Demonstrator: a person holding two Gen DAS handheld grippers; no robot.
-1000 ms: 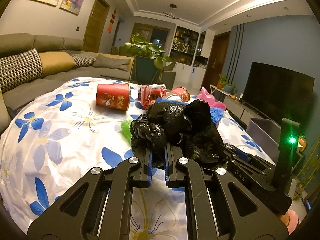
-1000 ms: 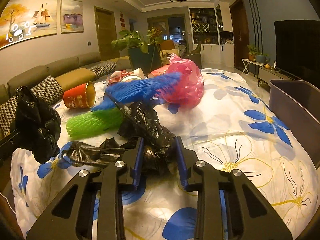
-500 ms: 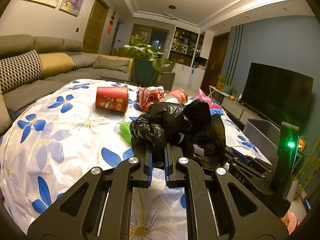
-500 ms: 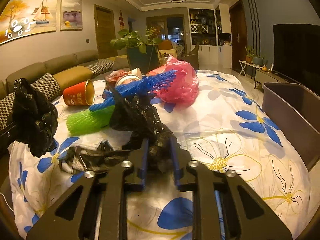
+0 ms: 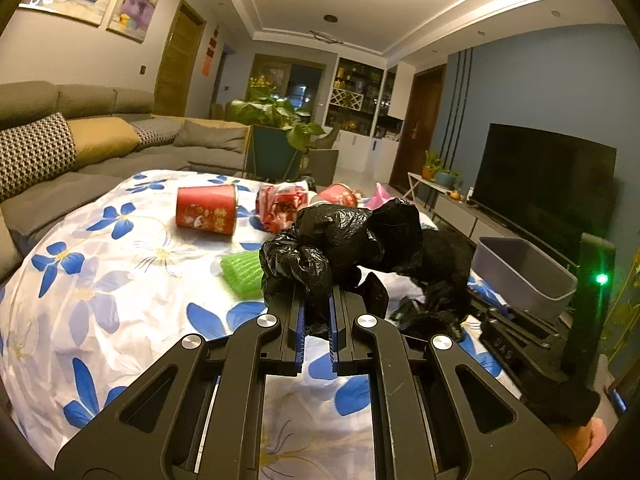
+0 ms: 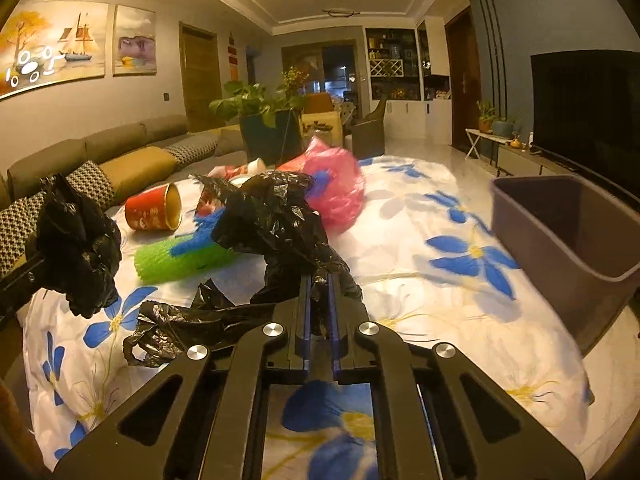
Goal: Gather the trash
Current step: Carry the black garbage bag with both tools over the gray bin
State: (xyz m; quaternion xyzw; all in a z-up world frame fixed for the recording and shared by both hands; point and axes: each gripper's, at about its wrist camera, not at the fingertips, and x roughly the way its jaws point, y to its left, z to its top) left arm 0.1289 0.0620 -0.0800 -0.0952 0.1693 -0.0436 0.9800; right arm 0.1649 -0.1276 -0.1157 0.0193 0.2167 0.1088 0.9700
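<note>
Left wrist view: left gripper [image 5: 316, 300] is clenched on a wad of crinkled black plastic bag [image 5: 340, 240], glossy and bunched, held above the tablecloth [image 5: 120, 280]. The cloth is white, printed with blue flowers, and lies smooth. Far left of the bag a red cylindrical cup [image 5: 206, 210] lies on its side. Beside it sits a crumpled red-and-white wrapper [image 5: 280, 204]. A ribbed green foam net [image 5: 242, 274] lies just left of the bag, partly hidden by it. A grey rectangular plastic bin [image 5: 524, 268] stands at the right, near the table edge. The right gripper body shows at lower right, with a green light.

Right wrist view: right gripper [image 6: 320, 300] is closed on a thin fold of the same kind of black film [image 6: 276, 216], which rises in a wrinkled peak above the fingers. A loose tail of it [image 6: 180, 324] trails on the cloth to the left. Behind lie the green net [image 6: 176, 258], a blue net [image 6: 204, 224], blurred, and a pink plastic bag [image 6: 340, 188]. The red cup [image 6: 154, 208] shows a gold lining. The grey bin [image 6: 560, 236] stands open at the right. The other black wad [image 6: 78, 244] hangs at far left.
</note>
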